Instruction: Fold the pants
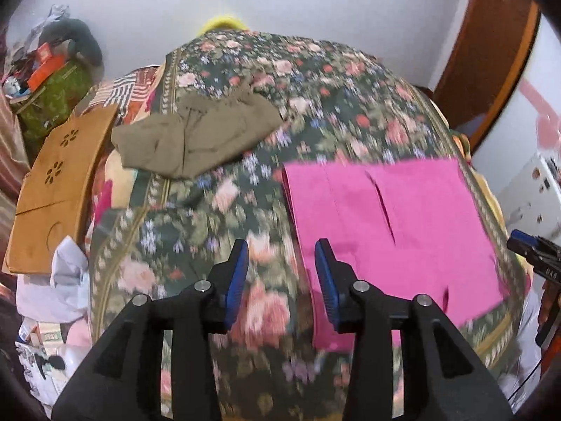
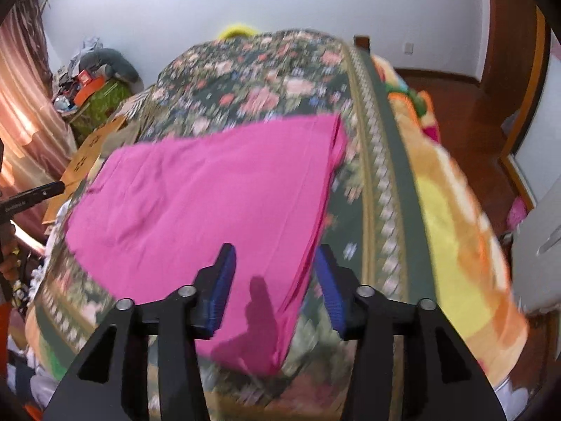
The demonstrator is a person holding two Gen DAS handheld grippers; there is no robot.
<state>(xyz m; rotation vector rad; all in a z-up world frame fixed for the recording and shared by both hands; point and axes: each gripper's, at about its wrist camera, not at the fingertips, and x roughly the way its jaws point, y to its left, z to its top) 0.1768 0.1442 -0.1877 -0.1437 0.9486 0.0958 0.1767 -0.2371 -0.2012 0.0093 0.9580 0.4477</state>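
Note:
Pink pants [image 1: 392, 224] lie folded flat on the floral bedspread [image 1: 217, 210], at the right in the left wrist view. My left gripper [image 1: 281, 249] is open and empty, above the bedspread just left of the pants' left edge. In the right wrist view the pink pants [image 2: 210, 196] fill the middle. My right gripper [image 2: 275, 256] is open and empty above their near right edge. The right gripper's tip shows at the far right in the left wrist view [image 1: 526, 245], and the left gripper's tip at the left edge of the right wrist view [image 2: 42, 191].
An olive-brown garment [image 1: 196, 137] lies crumpled at the bed's far left. A wooden board [image 1: 56, 189] leans at the bed's left side, with clutter and a green box [image 1: 52, 98] behind. An orange-yellow blanket [image 2: 452, 231] hangs off the bed's right side. A wooden door [image 1: 491, 52] stands at the right.

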